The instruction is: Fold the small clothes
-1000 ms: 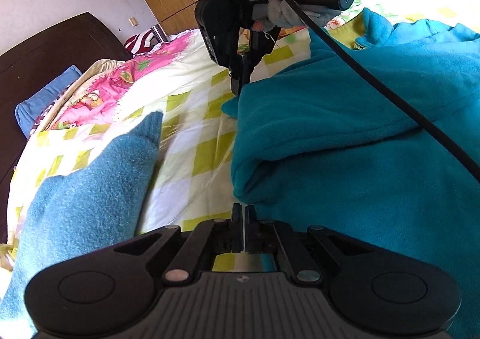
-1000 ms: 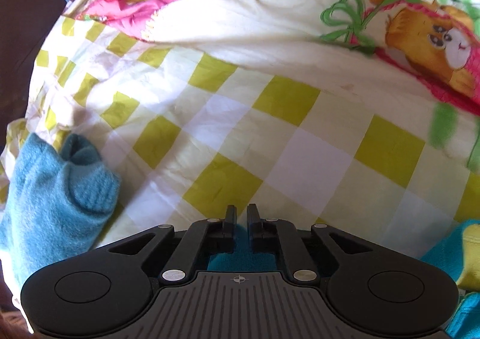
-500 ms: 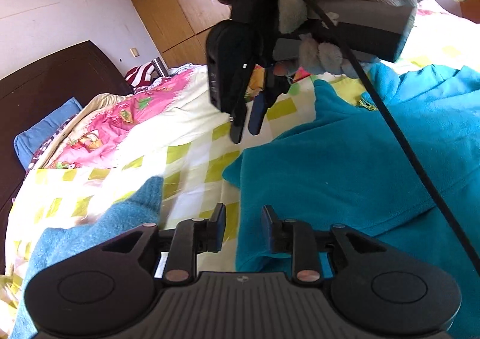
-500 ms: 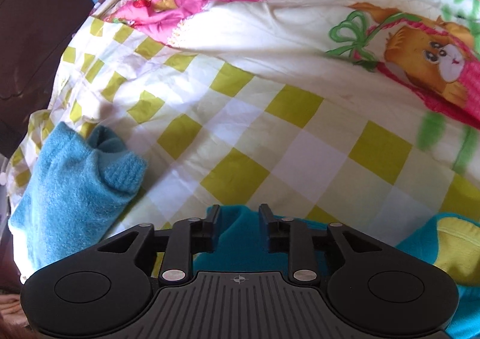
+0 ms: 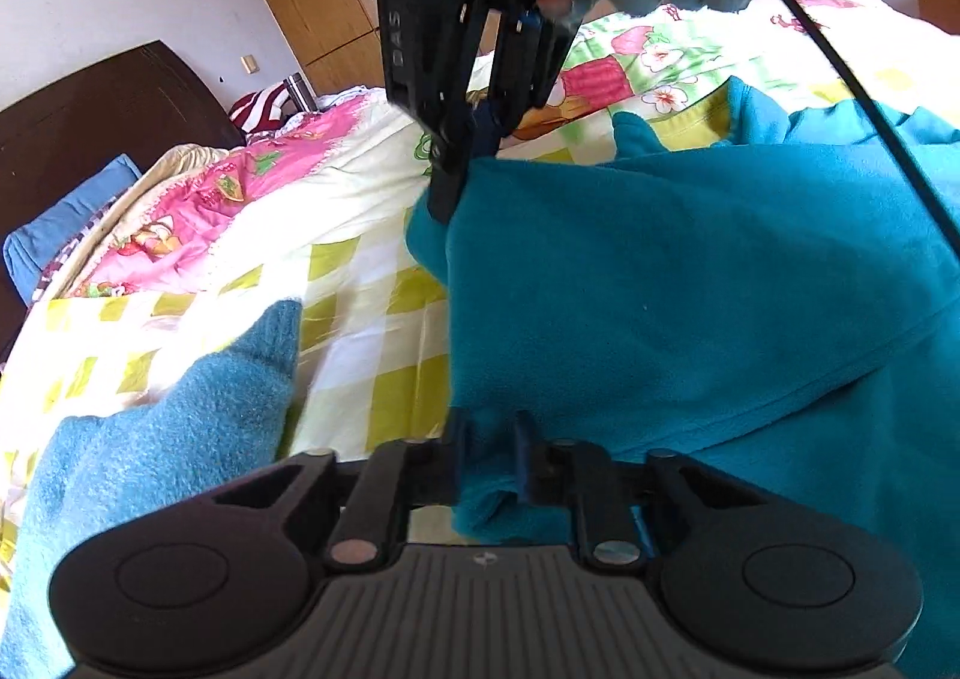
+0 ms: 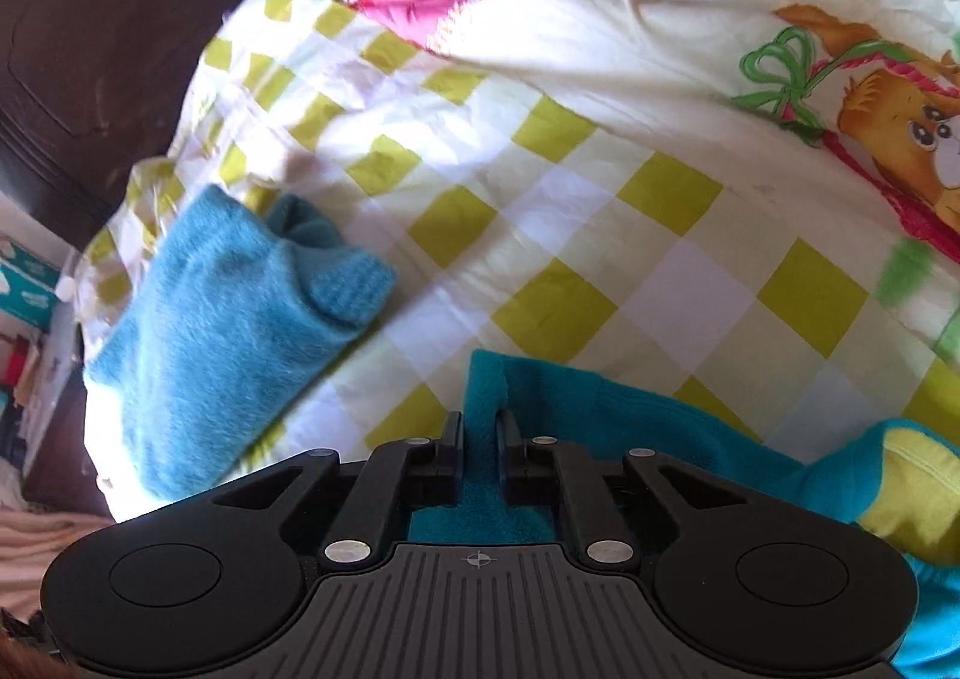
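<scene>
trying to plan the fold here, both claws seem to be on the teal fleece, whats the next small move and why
Probably lift both claws together and carry that edge over the garment's body. The left claw has the teal fleece garment bunched between its fingers at the near edge, and the right claw pinches a far corner of it. The garment lies spread on the yellow-checked bedsheet, so a fold can start.

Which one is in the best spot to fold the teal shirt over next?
Probably both together. The left hand-held gripper has the teal shirt's near corner between its fingers, and the right hand-held gripper has the far corner. If only one, the left: more of the shirt lies ahead of it.
</scene>
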